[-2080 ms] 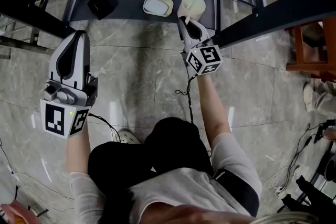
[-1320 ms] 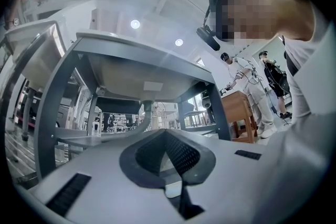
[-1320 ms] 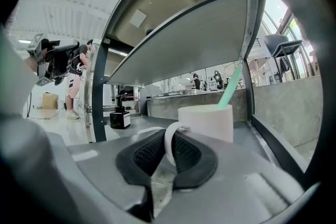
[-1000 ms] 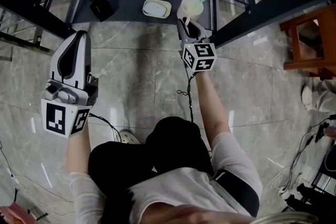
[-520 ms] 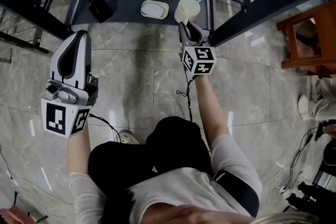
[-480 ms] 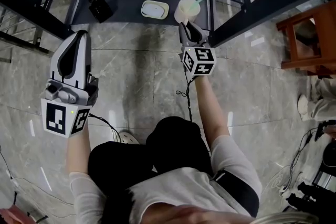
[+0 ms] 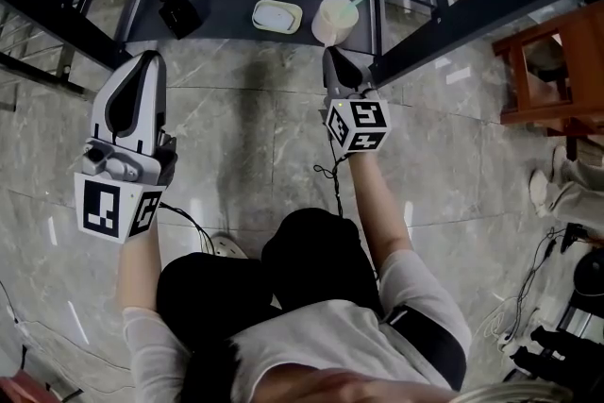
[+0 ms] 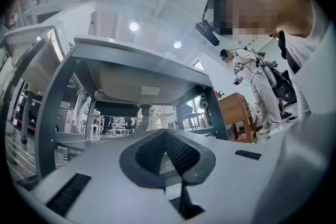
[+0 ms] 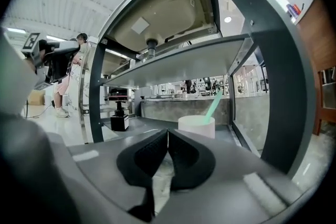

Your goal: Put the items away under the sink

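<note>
The right gripper's (image 9: 168, 136) fingers (image 9: 149, 153) have just been closing and press together on nothing. Just beyond their tips, the cup (image 9: 195, 126) with a green straw stands on the shelf (image 9: 138, 124) under the sink (image 9: 157, 13). The left gripper's (image 8: 165, 132) fingers meet too, empty.

You have no word, number or brand name that can be read anywhere here. The only printed signs are the black-and-white square markers. They are on the faces that show of the left cube (image 7: 115, 208), near you at the left, and of the right cube (image 7: 359, 125), a little farther off at the right. They are coded block patterns, not letters. A pale rectangular label (image 9: 140, 25) sits on the underside of the sink bowl (image 9: 173, 2), but its print is too small for you to make out.
</note>
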`<state>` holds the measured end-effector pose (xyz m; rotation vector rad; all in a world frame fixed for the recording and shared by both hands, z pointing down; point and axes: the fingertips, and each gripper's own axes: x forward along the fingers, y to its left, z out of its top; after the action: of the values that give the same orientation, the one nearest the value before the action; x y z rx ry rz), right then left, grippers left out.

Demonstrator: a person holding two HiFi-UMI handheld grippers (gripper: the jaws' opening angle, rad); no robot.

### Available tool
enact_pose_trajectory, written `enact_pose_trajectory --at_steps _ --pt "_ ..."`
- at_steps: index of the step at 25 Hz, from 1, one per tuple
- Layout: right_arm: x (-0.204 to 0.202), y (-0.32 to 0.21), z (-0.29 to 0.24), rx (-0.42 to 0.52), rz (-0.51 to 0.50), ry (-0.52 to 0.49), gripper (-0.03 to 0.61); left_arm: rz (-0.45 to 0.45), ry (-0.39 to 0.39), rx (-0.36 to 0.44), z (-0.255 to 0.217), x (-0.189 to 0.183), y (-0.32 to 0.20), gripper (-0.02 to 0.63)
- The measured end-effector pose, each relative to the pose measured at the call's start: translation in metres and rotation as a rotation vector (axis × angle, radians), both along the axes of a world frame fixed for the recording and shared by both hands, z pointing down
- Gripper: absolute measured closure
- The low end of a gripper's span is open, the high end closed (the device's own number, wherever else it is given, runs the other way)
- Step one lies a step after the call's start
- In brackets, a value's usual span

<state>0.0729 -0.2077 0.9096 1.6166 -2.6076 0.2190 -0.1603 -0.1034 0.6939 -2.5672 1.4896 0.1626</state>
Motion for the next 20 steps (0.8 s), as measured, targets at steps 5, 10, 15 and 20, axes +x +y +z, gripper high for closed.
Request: enact_pose_trajectory --at_steps 5,10,15,20 --pt "-0.008 0.011 -0.018 0.018 -0.027 -0.019 0.566 -0.004 0.0 -0.013 0.007 -0.002 -0.001 0.606" --pt "-0.016 0.024 -0.037 0.053 -0.043 -0.005 0.566 -0.011 -0.006 -0.028 0.017 -0.006 -0.004 0.606" --pt "-0.021 0.041 -0.063 0.078 -0.05 -0.018 0.566 -0.011 -0.01 -0.045 0.018 -0.008 -0.007 0.606" --pt "-0.022 0.054 -0.101 0.104 -0.037 -0.031 0.566 0.0 -0.027 -0.078 0.005 -0.007 -0.01 0.606"
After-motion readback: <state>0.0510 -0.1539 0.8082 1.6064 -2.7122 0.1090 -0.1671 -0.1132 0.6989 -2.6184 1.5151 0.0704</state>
